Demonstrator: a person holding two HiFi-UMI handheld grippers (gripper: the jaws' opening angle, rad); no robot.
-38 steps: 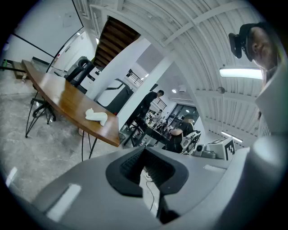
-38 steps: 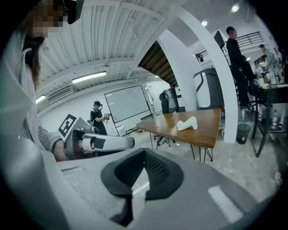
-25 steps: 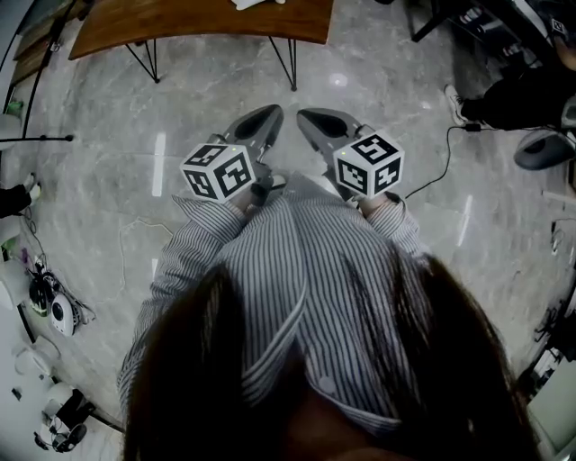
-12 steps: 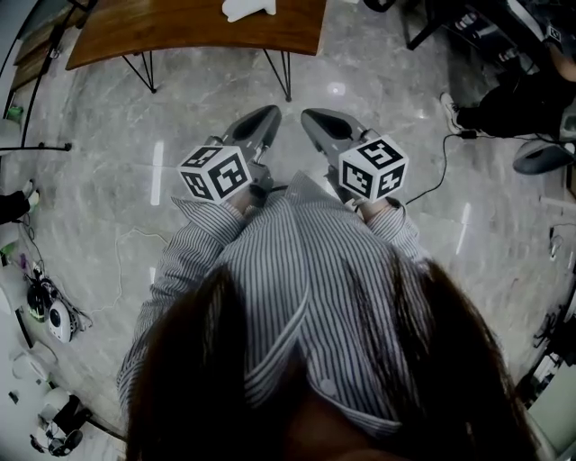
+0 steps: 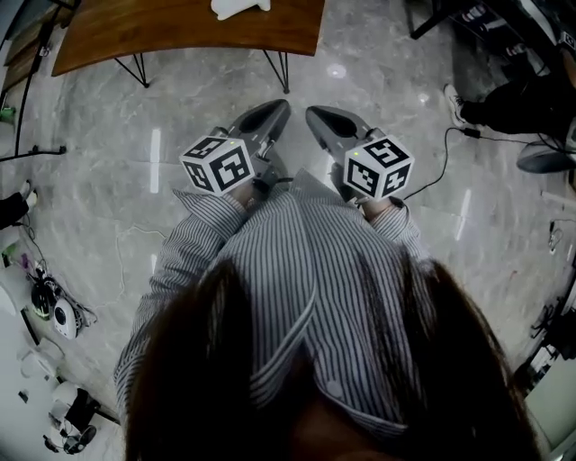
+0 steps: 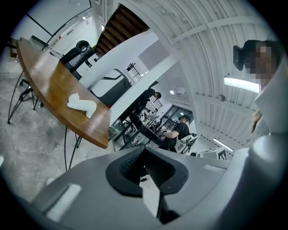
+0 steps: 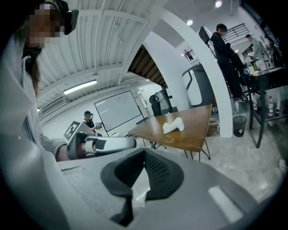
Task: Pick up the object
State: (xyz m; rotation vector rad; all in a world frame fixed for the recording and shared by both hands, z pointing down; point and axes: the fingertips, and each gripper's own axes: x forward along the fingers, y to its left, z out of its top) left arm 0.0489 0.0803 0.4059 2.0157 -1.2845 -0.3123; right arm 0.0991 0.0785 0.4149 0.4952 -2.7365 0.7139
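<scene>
The object is a white bone-shaped thing lying on a brown wooden table at the top of the head view. It also shows in the left gripper view as the white thing and in the right gripper view as the white thing. My left gripper and right gripper hang side by side over the floor, short of the table's near edge, pointing toward it. Both are shut with nothing between the jaws, as seen at the left gripper and the right gripper.
The table stands on thin black legs over a grey marble floor. A cable runs across the floor at the right toward a seated person's shoe. Gear and wires lie at the left edge. People stand at desks beyond.
The table and the white thing have slid a little further into the head view. Both grippers stay shut, side by side, and have edged slightly toward the table.
</scene>
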